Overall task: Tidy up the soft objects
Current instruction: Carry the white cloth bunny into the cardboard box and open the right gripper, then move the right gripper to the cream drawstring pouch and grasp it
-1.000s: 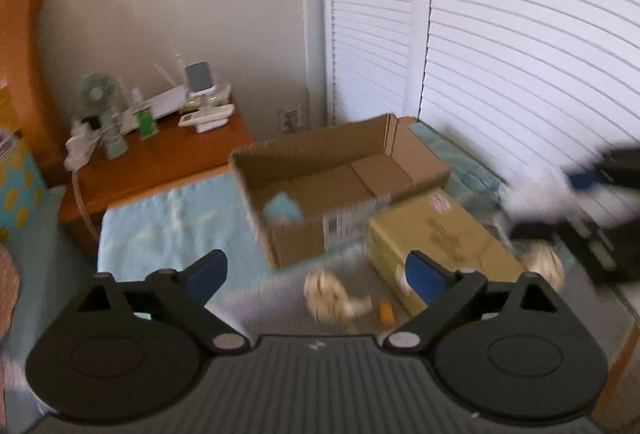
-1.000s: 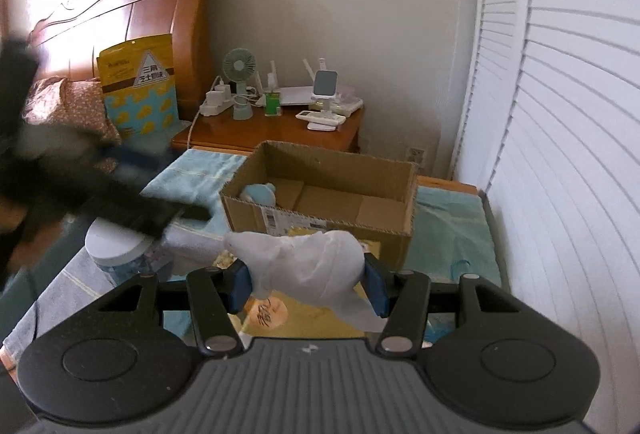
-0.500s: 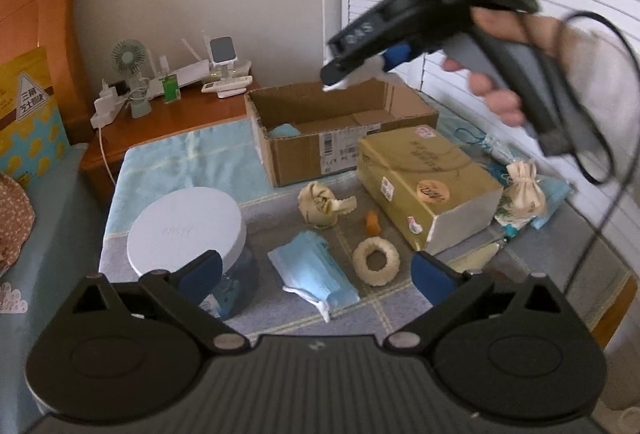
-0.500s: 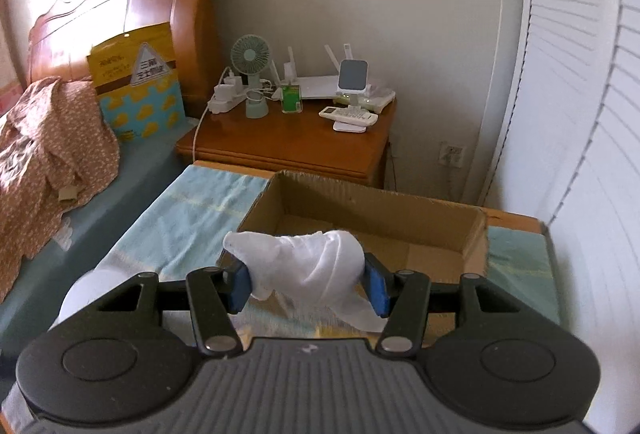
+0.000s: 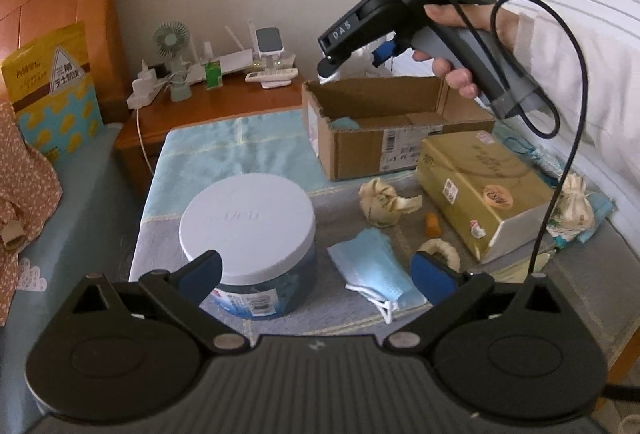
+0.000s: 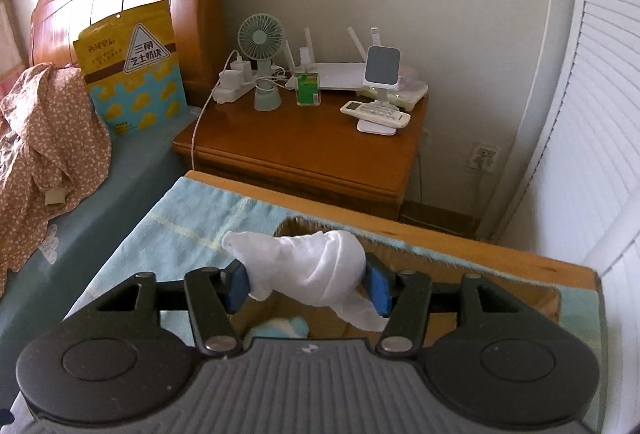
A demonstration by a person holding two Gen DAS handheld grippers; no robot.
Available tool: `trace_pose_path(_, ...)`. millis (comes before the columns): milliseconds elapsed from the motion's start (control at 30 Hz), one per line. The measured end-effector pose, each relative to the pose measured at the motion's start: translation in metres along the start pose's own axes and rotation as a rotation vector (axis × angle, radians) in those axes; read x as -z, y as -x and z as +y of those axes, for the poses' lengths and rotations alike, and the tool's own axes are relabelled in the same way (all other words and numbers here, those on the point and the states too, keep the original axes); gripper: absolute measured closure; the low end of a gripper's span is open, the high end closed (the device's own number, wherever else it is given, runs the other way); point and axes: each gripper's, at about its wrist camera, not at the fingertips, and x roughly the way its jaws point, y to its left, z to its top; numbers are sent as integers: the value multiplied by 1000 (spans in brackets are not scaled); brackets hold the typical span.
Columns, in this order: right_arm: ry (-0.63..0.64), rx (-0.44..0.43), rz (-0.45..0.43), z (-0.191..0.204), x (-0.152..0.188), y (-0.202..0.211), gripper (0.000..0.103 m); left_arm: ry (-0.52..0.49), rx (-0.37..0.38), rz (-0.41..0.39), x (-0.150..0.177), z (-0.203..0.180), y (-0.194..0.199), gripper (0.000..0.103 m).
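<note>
The white cloth is sitting between the two blue pads of the right gripper. Its jaws are opening at this moment, about half way apart, and both pads are still touching the sides of the cloth, so the cloth is hanging there with one corner dropping down to the right. Under it the open cardboard box is lying, and a light blue soft thing is resting on the bottom of the box.

In the left wrist view the same gripper is hanging over the back left corner of the box, and a hand with a white sleeve is gripping its handle.

The left gripper is standing wide apart and is holding nothing. It is pointing down over the table, above a jar with a white lid and a blue face mask. A cream pouch, a small orange piece and a fluffy ring are lying near the mask. A gold carton is standing just in front of the box, and another pouch is lying to the right of it.
</note>
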Motion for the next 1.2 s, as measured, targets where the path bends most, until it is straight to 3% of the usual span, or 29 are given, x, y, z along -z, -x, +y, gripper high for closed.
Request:
trace_pose_path(100,7,-20,1,1,0,-3,23,5,-4,9,1,2,-2,3)
trace_pose_path(167,8,-12,-24,2,2,3,7,9,-8,11,2,3,-1,3)
trace_pose_path(267,-3,-32,-47,2,7,16,1,13,-11,13,3,3,1,3)
trace_pose_path(767,-8,42,-114,14,78,114,0,-2,10,19,13,-9,16,3)
trace_pose_path(1000,-34,159,-139,8,140,157,0,-14,30,24,16,-17,19,3)
trace_pose_path(1200,-75,279,-109,-6,200,185,0,-32,48,38,18,-27,16,3)
